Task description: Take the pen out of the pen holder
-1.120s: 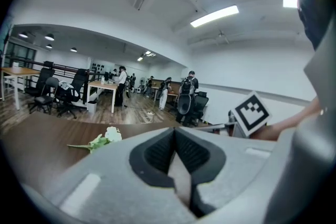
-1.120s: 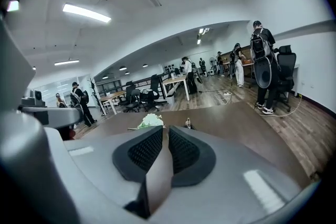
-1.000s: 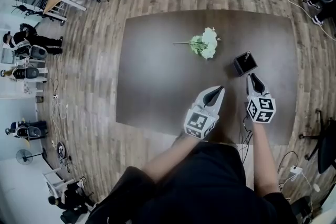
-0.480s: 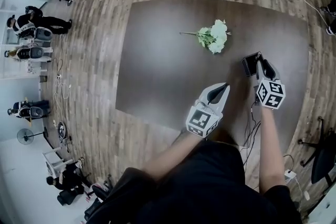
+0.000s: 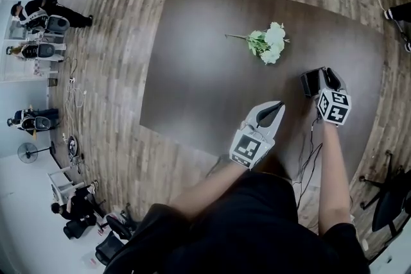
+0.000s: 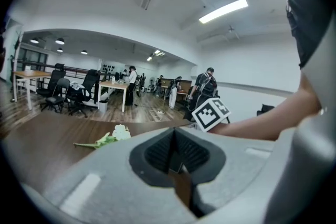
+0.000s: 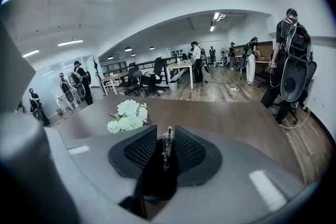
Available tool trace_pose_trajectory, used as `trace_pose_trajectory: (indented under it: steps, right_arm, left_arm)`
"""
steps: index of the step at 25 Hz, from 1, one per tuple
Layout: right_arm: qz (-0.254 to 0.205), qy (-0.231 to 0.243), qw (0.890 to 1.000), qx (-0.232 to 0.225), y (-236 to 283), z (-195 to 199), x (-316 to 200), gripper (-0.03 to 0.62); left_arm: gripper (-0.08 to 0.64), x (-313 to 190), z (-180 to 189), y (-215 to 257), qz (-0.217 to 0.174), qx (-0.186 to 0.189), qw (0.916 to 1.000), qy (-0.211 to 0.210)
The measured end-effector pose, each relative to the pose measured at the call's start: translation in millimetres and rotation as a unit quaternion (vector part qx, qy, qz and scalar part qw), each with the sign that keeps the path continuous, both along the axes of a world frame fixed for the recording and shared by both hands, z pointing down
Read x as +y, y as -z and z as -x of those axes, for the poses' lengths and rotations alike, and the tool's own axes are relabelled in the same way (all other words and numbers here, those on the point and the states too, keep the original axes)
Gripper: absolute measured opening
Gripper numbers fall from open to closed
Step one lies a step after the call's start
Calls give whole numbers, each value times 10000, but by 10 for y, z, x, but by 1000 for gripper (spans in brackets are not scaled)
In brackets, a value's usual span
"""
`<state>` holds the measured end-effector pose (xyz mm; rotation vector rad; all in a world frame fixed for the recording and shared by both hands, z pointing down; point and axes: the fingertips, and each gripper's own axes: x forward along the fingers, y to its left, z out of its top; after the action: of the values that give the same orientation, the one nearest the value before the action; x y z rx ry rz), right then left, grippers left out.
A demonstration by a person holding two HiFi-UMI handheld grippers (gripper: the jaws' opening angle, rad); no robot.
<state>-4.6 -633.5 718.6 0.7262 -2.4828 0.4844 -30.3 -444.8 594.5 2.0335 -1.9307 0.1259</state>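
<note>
A black pen holder (image 5: 311, 82) stands on the dark brown table (image 5: 205, 74), right of centre. In the right gripper view the holder (image 7: 156, 178) sits low between the jaws, with a slim pen (image 7: 168, 145) upright in it. My right gripper (image 5: 327, 74) (image 7: 167, 139) is over the holder. Its jaws have just been opening and stand open, with the pen in the gap and daylight on both sides of it. My left gripper (image 5: 278, 106) (image 6: 170, 157) hovers above the table to the left of the holder, shut and empty.
A bunch of white flowers (image 5: 270, 43) (image 7: 127, 115) (image 6: 113, 135) lies behind and left of the holder. A cable (image 5: 309, 157) hangs off the table's near edge. Desks, chairs and people are farther off across the wooden floor.
My right gripper has moved forward and down from short of the holder to over it, and its jaws have spread. The left gripper has barely shifted.
</note>
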Motion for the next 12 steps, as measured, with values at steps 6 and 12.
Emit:
trace_pose_trajectory:
  steps: [6, 12]
  right_arm:
    - [-137, 19, 9993, 350, -68, 35, -13, 94]
    - [-346, 225, 9964, 746, -114, 63, 33, 71]
  left_arm:
    - [5, 36, -14, 50, -64, -25, 10000, -23]
    - [5, 184, -55, 36, -40, -27, 10000, 15]
